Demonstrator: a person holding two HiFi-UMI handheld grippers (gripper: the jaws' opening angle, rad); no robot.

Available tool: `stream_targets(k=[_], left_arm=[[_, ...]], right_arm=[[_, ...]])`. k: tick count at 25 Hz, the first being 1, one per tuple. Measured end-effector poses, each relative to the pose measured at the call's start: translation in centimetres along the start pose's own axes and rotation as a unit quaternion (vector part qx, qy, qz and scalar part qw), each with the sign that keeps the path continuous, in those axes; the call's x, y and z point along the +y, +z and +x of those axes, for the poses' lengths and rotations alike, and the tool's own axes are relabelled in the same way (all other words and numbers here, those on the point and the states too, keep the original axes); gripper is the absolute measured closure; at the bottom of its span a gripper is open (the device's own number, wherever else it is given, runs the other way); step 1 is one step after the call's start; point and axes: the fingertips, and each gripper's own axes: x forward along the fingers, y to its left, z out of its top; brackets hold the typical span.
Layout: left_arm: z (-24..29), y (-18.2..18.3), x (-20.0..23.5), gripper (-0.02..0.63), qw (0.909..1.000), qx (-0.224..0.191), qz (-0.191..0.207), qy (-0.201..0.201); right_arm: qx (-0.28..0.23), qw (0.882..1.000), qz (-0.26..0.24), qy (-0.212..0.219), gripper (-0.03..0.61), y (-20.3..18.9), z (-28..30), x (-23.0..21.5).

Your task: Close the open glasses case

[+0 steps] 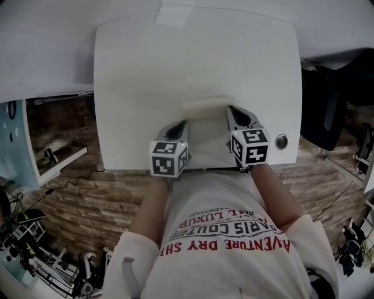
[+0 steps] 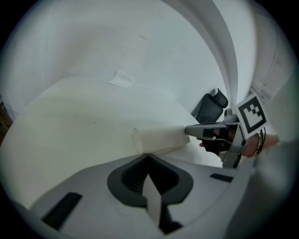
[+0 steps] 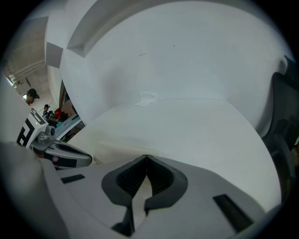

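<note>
A cream glasses case (image 1: pixel 205 109) lies on the white table (image 1: pixel 140 87), near its front edge. It shows a raised long part and a flat pale part (image 1: pixel 207 143) reaching toward the person. In the left gripper view the case (image 2: pixel 161 138) is a long box with a rounded end. My left gripper (image 1: pixel 182 124) is shut, its tips at the left side of the flat part. My right gripper (image 1: pixel 229 108) is shut too, and its fingertips (image 2: pixel 192 130) touch the right end of the raised part. The case blends into the table in the right gripper view.
A black chair (image 1: pixel 333 105) stands to the right of the table. A round cable hole (image 1: pixel 281 141) sits near the front right corner, and a tape patch (image 1: pixel 174 13) at the far edge. The person's body presses against the front edge. Shelves and cables (image 1: pixel 52 157) are at lower left.
</note>
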Motion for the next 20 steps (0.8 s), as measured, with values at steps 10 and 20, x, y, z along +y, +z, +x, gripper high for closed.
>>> stream_targets(k=[10, 20], left_arm=[[-4.9, 7.2, -2.0, 0.615, 0.9931, -0.113, 0.031, -0.004], [-14.0, 16.2, -6.5, 0.615, 0.9549, -0.272, 0.118, -0.015]], right_arm=[[-0.105, 0.994, -0.01, -0.021, 0.566, 5.6, -5.0, 0.8], [-0.25, 0.966, -0.054, -0.028, 0.566, 12.5, -13.7, 3.5]])
